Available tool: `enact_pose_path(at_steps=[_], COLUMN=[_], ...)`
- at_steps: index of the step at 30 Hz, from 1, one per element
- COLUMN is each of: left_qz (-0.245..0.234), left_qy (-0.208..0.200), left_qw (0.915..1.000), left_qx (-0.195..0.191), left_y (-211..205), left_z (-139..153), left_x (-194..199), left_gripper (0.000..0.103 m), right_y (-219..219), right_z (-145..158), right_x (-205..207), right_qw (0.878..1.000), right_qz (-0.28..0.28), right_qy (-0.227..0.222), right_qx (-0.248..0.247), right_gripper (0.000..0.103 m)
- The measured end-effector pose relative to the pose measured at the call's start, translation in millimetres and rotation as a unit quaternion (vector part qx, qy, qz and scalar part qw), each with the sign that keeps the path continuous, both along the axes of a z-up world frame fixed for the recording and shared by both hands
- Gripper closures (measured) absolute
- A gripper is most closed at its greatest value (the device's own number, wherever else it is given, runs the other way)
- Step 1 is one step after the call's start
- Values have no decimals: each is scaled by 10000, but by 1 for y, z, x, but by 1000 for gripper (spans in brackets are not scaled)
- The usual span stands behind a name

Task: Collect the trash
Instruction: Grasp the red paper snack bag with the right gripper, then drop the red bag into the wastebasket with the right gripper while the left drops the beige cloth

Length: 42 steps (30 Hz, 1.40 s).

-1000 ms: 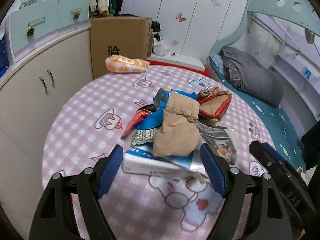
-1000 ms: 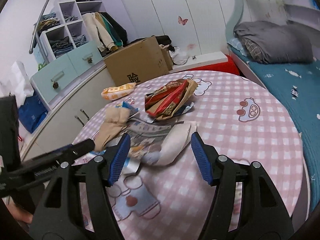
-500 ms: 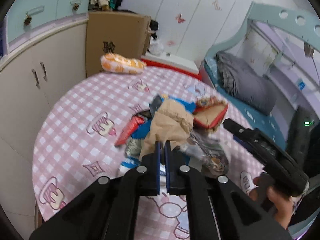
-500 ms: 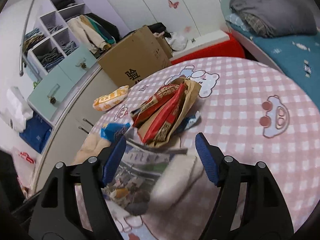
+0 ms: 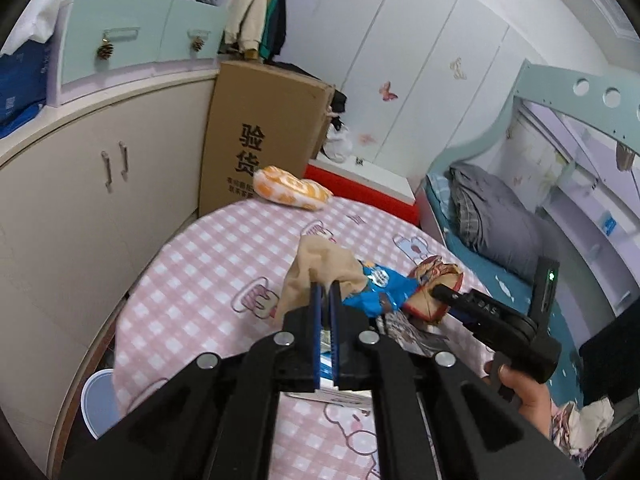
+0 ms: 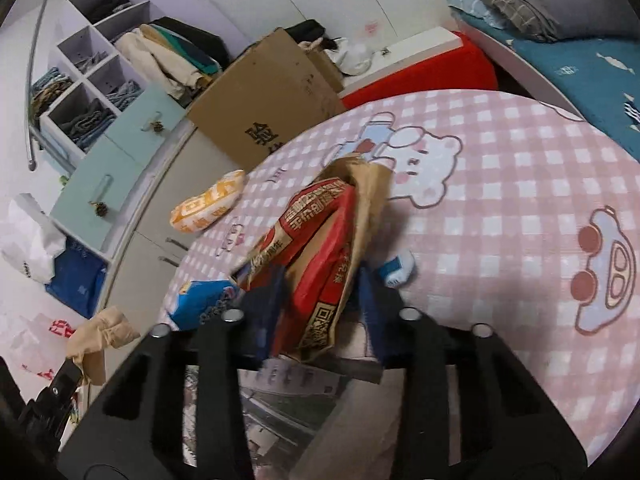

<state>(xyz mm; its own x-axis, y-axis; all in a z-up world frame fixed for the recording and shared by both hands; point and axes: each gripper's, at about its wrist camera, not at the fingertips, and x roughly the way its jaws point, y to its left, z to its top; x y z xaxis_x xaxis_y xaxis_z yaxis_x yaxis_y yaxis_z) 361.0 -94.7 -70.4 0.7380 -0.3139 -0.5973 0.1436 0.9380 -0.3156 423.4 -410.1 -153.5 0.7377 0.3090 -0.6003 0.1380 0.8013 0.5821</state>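
My left gripper (image 5: 325,292) is shut on a crumpled tan paper bag (image 5: 316,270) and holds it above the pink checked table (image 5: 208,268); the bag also shows at lower left in the right wrist view (image 6: 100,334). My right gripper (image 6: 320,294) has its blue pads around a red and brown snack wrapper (image 6: 320,256), narrowed on it with a gap still between them. A blue wrapper (image 5: 376,286) lies beside it, and printed paper (image 6: 280,404) lies under the gripper.
An orange snack bag (image 5: 290,188) lies at the table's far edge. A cardboard box (image 5: 260,136) stands behind the table beside cream cabinets (image 5: 80,200). A bed with grey bedding (image 5: 496,224) is at the right. A blue stool (image 5: 100,404) stands below the table's left edge.
My left gripper shut on the tan bag and lifted it off the pile. My right gripper moved forward onto the red and brown wrapper and narrowed around it.
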Motion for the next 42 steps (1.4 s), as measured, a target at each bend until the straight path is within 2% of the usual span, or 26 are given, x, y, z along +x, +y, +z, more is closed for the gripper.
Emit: enact_pose_path(at_steps=[2,8,13,18,21,27,33,34,39,42], left_qz=[69,279,496,841,1076,1598,2113,2193,2299,2302], left_qy=[-37,-116,-264,-287,-215,77,753,937,1631,2045], left_qw=[10000,9995,9983,9957,9936,9868,9741,9707,9587,9508], left_qx=[-9,-107,-172,-255,-265,-266,-290,-296,-387,-341], left_y=[8,34,68,119,154,227,301,314,346,354], left_z=[3,10,21,22,17,-9,-60,-75,-134,-172], left_x=[-4,-17,-38,-65,-82,-110,-124,-125,-114,-99], left_gripper=[100,100,100,100,100,99,99,99,99,99], right_y=[2,14,37,97,164,287,400,421,475,491], right_z=[10,50,98,133,137,106,53,36,-29,-63], right_x=[-7,-40,-81,-108,-117,-122,-126,-124,-116,-108], right_qw=[9998,9955,9841,9746,9669,9515,9300,9254,9082,9002], right_qz=[-13,-101,-190,489,1178,2269,3127,3275,3676,3774], right_qy=[-180,-812,-1551,-1996,-2069,-1801,-1329,-1173,-574,-235], right_qx=[-73,-472,-842,-889,-919,-1035,-1403,-1505,-1916,-2162], right_gripper=[81,81,81,81,81,81,81,81,81,81])
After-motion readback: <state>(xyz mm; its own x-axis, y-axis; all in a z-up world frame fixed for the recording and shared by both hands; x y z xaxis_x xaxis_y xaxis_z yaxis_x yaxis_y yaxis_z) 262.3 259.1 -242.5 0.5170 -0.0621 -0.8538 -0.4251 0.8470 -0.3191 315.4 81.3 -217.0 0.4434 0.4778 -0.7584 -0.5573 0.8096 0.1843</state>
